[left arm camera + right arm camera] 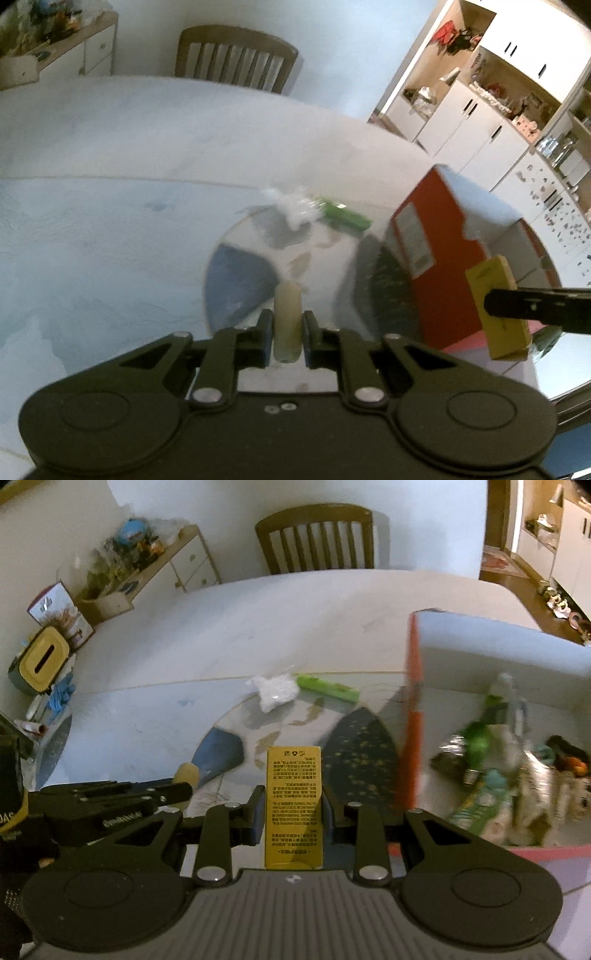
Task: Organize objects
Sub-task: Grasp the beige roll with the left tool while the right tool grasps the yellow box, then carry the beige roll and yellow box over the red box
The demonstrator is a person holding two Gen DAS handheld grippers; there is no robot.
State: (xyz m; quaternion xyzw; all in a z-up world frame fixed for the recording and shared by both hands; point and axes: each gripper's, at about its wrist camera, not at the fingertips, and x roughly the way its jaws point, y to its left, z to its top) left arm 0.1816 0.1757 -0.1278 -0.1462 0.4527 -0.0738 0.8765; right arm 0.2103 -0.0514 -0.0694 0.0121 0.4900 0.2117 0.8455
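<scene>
Your left tool (288, 332) is clamped tight on a small cream tube (287, 325), held above the table (110, 221). Your right tool (293, 812) is partly closed on a flat gold box (293, 805), gripping its 2 long sides. A red-walled bin (413, 738) stands at the table's right side, already holding bottles and packets, too blurred to name.

Still on the table, near its middle, lie a green stick (328, 688) and a white crumpled bag (273, 692), touching each other.

The likely step is dropping both held things into the bin. Carry each well over the red wall before you let go, 1 tool at a time, so the 2 tools don't collide above the opening. Keep the tube level; its grip is narrow.

The gold box carries dense small print, upside down and unreadable here. No brand can be read.
</scene>
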